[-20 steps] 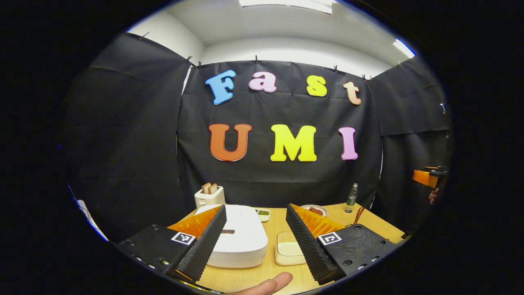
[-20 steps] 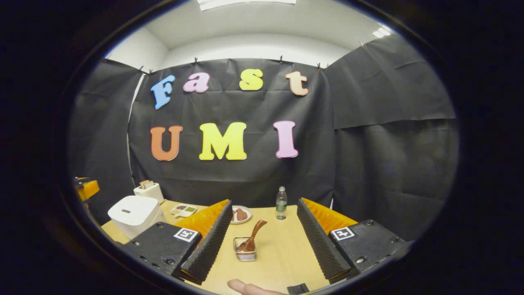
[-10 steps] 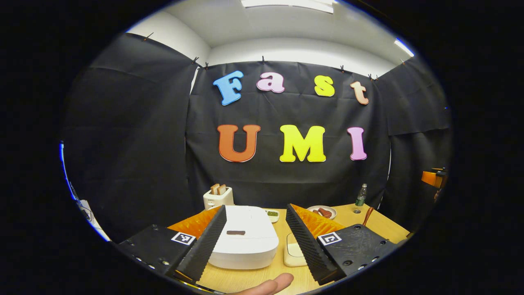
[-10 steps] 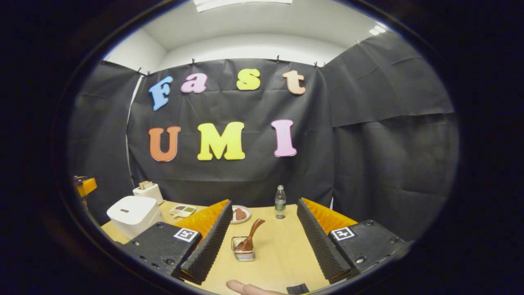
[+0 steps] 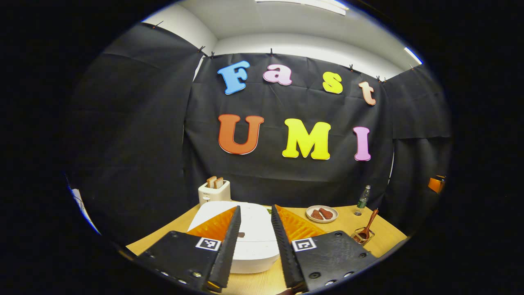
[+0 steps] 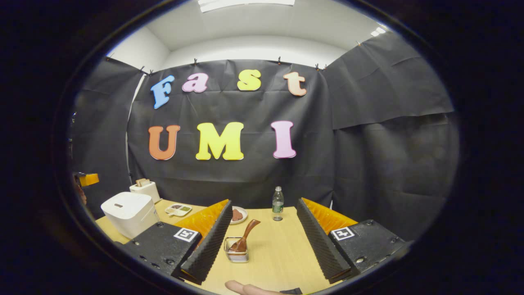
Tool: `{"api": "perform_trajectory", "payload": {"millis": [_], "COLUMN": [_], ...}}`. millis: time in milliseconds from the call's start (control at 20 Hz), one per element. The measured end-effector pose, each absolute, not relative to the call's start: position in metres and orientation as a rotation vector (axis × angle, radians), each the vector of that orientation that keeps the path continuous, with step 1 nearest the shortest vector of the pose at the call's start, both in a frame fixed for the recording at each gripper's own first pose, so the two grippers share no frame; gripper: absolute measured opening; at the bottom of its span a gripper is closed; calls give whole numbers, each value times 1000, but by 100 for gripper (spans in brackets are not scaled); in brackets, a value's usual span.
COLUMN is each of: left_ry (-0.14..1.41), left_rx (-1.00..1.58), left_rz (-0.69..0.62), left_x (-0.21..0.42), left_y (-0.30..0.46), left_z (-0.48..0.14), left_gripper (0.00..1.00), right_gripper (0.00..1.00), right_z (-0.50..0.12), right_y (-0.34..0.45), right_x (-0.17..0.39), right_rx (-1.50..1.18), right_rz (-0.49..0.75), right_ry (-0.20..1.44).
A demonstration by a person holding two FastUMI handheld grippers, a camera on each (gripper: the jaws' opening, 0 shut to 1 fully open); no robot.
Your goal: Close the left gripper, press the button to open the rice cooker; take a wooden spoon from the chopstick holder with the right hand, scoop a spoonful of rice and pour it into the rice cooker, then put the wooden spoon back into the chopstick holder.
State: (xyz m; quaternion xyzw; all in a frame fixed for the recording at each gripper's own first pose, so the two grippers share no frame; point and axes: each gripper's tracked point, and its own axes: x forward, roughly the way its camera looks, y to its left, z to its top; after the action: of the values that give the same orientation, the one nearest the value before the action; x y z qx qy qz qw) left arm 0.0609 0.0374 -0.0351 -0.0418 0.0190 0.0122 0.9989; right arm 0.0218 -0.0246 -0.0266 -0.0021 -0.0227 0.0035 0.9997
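The white rice cooker (image 5: 254,246) sits lid-down on the wooden table (image 5: 385,235), right ahead of my left gripper (image 5: 256,207). Its fingers stand close together with a narrow gap, framing the dark button (image 5: 241,234) and holding nothing. In the right gripper view the cooker (image 6: 129,209) is at the far left. A brown wooden spoon (image 6: 245,235) leans in the wire chopstick holder (image 6: 236,255), just ahead of my right gripper (image 6: 264,202), which is wide open with nothing in it. The left gripper view has the spoon (image 5: 369,223) and holder (image 5: 360,235) at the right.
A toaster (image 5: 214,190) with two bread slices stands behind the cooker. A plate of sausages (image 5: 322,214) and a small bottle (image 5: 362,200) are at the back. A divided dish (image 6: 177,209) lies beside the cooker. A person's fingertip (image 6: 245,289) pokes in at the bottom.
My left gripper's fingers have drawn much closer together, and it has lined up over the cooker's button. The right gripper has stayed open and drifted slightly.
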Motion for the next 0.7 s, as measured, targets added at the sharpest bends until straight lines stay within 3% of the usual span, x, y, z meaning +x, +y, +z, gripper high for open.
{"api": "perform_trajectory", "payload": {"millis": [50,200,250,300,350,400,700], "left_ry": [63,107,130,163,186,206,327], "left_rx": [-87,-54,-39,-23,-9,4,18], "left_rz": [32,82,91,99,109,110,146], "left_x": [67,83,87,92,98,103,131], "left_y": [41,59,62,64,67,68,77], "left_z": [-42,-54,-59,-70,-77,-84,-124], "left_gripper": [33,12,1,0,12,0,0], "right_gripper": [100,100,100,99,99,99,100], "right_z": [-29,-38,-42,-47,-52,-57,-90], "right_y": [-26,-26,-26,-26,-27,-26,-31], "right_x": [23,31,34,37,41,45,65], "right_rx": [-1,9,8,5,4,1,-4], "right_rz": [9,20,24,25,28,31,34], "right_ry": [-44,-45,-41,-34,-28,-21,34]}}
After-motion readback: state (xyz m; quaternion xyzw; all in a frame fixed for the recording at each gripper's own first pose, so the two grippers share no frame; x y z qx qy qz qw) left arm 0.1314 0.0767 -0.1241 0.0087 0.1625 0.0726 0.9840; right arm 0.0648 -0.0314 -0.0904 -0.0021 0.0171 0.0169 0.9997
